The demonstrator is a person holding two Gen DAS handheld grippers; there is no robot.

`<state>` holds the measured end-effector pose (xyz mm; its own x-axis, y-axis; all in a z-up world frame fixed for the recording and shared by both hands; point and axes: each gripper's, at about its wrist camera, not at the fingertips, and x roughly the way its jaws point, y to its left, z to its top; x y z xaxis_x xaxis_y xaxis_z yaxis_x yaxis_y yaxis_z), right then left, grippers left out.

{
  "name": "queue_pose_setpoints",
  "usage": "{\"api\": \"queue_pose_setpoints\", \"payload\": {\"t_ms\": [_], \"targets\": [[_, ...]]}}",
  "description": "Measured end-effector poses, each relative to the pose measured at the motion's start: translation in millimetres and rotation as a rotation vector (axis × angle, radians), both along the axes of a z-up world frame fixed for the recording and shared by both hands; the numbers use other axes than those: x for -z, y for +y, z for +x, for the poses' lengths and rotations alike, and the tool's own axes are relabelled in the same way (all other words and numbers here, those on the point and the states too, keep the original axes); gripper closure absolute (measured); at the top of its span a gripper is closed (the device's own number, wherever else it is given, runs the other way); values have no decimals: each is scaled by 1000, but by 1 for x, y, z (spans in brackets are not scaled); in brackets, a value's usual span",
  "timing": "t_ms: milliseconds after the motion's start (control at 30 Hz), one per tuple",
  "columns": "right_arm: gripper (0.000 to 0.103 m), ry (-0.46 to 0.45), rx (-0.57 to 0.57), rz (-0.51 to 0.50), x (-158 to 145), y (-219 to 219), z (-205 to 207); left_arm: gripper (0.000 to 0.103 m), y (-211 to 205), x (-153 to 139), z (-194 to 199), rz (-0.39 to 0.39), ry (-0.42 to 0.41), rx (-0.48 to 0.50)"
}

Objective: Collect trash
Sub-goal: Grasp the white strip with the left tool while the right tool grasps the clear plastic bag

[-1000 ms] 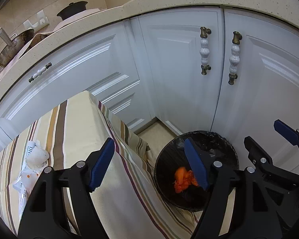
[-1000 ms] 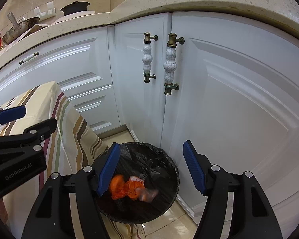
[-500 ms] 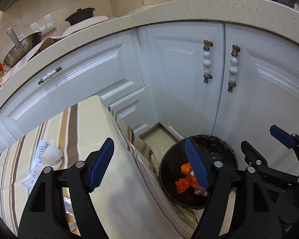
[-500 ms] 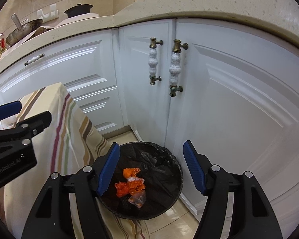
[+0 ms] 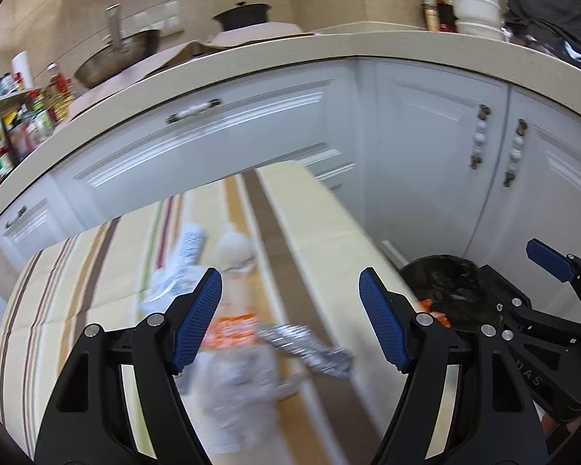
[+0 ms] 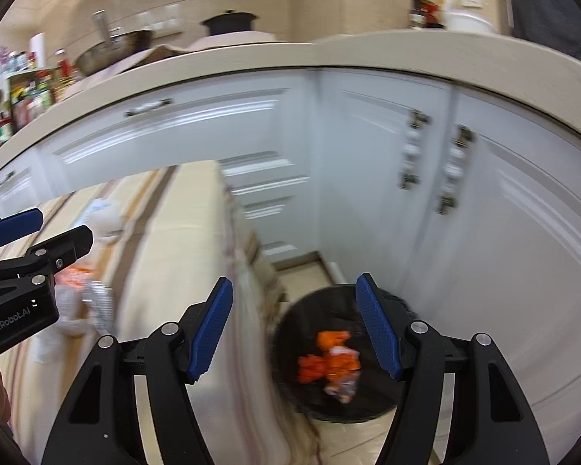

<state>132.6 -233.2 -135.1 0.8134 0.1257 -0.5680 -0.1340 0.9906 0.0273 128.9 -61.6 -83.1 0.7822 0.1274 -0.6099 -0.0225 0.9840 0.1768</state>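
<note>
Left gripper (image 5: 290, 321) hung over the striped tablecloth (image 5: 97, 271) with its blue pads spread wide and nothing between them, touching nothing. Just beyond and between those fingers lay the trash waiting for pickup: a clear plastic bag (image 5: 240, 383) with an orange-printed wrapper (image 5: 232, 327) at its top, and a crumpled foil-like packet (image 5: 310, 350) out toward the right finger. A little farther ahead sat a white balled tissue (image 5: 234, 250) and a printed paper packet (image 5: 188, 250) beside it, all motion-blurred. My read was that the left hand was lined up on this pile because it was the next load. Over on the other side, the right gripper (image 6: 294, 325) was equally wide apart and empty, poised above the black-lined bin (image 6: 302, 321) on the floor, which sat ahead between its fingers. Orange scraps (image 6: 327, 360) already lay in the bin's bottom, so that hand looked done with a drop. Farther back ran the white cabinet doors (image 6: 368, 155), then the pale countertop (image 5: 251, 62) with a wok (image 5: 116, 62).
</note>
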Motion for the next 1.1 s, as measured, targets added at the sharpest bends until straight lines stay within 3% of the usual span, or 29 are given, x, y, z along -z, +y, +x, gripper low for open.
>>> {"api": "queue_pose_setpoints", "payload": {"t_ms": [567, 800, 1100], "targets": [[38, 15, -329, -33, -8, 141, -37, 31, 161, 1, -69, 6, 14, -324], [37, 50, -377, -71, 3, 169, -40, 31, 186, 9, -79, -23, 30, -364], [37, 97, -348, -122, 13, 182, -34, 31, 205, 16, -87, -39, 31, -393]]}}
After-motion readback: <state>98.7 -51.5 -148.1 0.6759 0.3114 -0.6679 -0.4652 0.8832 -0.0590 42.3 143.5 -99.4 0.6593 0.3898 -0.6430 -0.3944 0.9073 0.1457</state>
